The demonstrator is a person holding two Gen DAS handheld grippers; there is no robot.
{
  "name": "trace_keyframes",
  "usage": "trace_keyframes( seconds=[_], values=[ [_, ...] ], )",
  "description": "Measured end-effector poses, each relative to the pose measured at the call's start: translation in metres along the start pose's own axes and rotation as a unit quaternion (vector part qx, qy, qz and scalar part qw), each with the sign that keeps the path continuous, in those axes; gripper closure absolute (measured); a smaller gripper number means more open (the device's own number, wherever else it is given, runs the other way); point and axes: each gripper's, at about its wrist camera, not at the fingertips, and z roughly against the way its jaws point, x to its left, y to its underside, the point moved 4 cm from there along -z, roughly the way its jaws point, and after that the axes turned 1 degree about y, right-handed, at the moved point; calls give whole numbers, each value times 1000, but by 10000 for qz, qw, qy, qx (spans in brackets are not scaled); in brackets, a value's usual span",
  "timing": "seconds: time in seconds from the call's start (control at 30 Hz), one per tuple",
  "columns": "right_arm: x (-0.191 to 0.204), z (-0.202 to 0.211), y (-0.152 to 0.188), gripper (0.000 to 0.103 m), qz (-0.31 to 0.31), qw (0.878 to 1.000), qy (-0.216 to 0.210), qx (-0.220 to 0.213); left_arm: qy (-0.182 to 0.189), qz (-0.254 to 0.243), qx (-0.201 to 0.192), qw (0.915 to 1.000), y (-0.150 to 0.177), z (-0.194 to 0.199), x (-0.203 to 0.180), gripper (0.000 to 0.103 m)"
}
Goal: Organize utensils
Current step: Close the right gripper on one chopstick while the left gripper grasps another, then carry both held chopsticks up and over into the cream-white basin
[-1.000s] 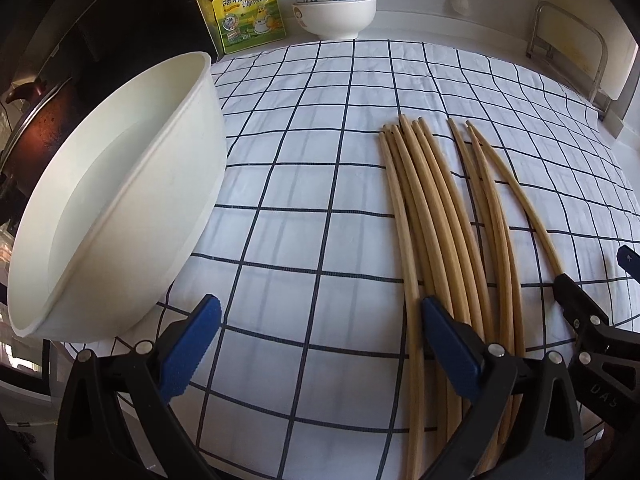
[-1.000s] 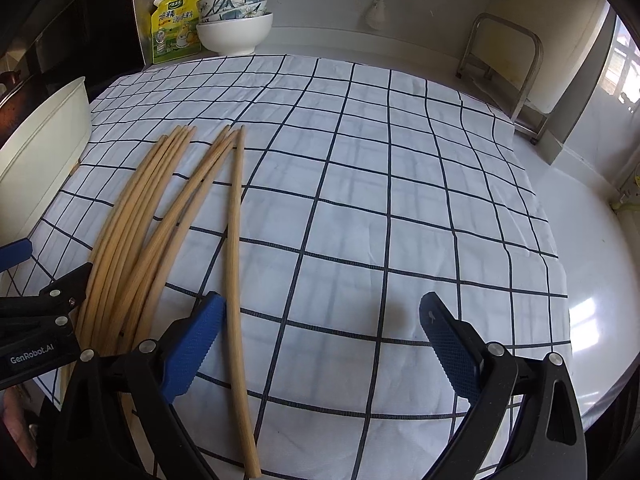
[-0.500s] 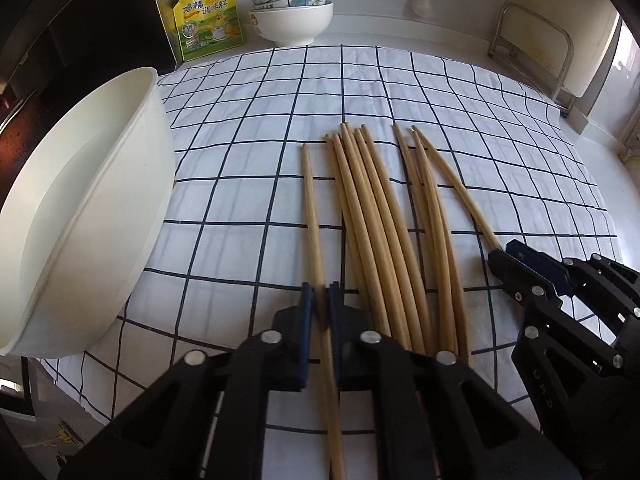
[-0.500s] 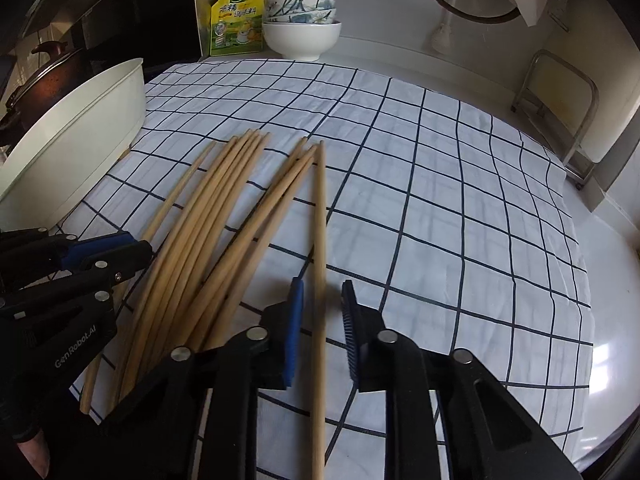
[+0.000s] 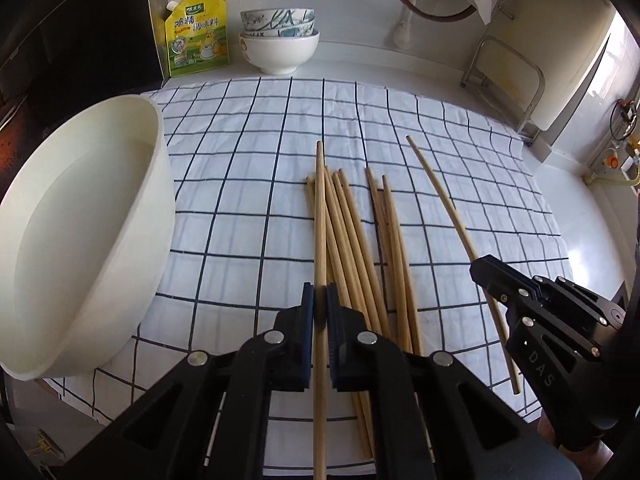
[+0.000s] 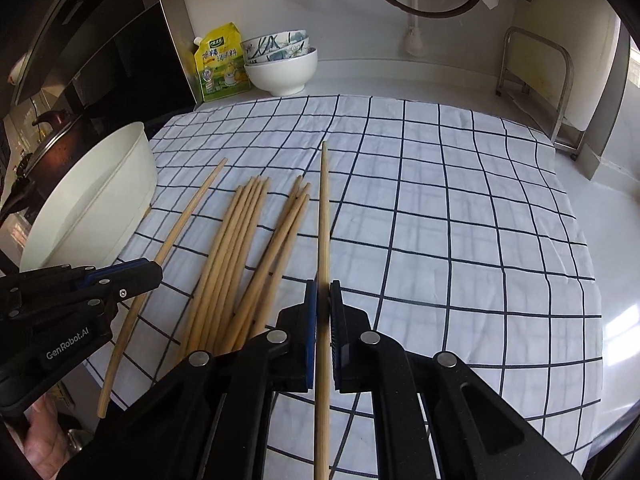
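Several wooden chopsticks (image 5: 362, 248) lie side by side on a white cloth with a dark grid (image 5: 248, 184). My left gripper (image 5: 320, 296) is shut on one chopstick (image 5: 319, 216), held above the left side of the pile and pointing away from me. My right gripper (image 6: 323, 292) is shut on another chopstick (image 6: 324, 216), raised over the pile's right side (image 6: 240, 248). Each view shows the other gripper with its stick: the right gripper (image 5: 486, 270) and the left gripper (image 6: 154, 270). A large white bowl (image 5: 80, 240) stands empty at the left.
At the back stand a yellow seasoning pouch (image 5: 198, 34) and stacked bowls (image 5: 280, 40). A metal rack (image 5: 504, 76) is at the far right, a dark pot (image 6: 52, 140) beyond the white bowl. The cloth's near edge hangs at the counter front (image 6: 440, 440).
Both grippers went from wide open to shut, each on one outer chopstick of the pile. Both then rose, lifting their sticks off the cloth.
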Motion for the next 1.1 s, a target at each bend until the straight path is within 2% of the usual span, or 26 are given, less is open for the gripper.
trace_keyframes(
  seconds=[0.17,0.4,0.57,0.77,0.93,1.1],
  values=[
    [30,19,-25,97,89,9993,-219,-286,115,128,-308,9994,-23,32,22,96],
    [99,26,-72,97,333,9950,-767,-546,177,403,-650,9969,-49,78,83,96],
    [158,18,-98,97,570,9904,-1123,-566,-59,634,-842,9944,-57,98,135,96],
    [219,-11,-109,97,756,9862,-1459,-204,-381,838,-937,9913,-58,100,194,96],
    [252,-47,-100,97,854,9847,-1489,310,-472,1084,-735,9903,-44,77,230,96],
    [267,-73,-91,97,933,9828,-1436,697,-499,1260,-519,9894,-32,57,253,96]
  ],
)
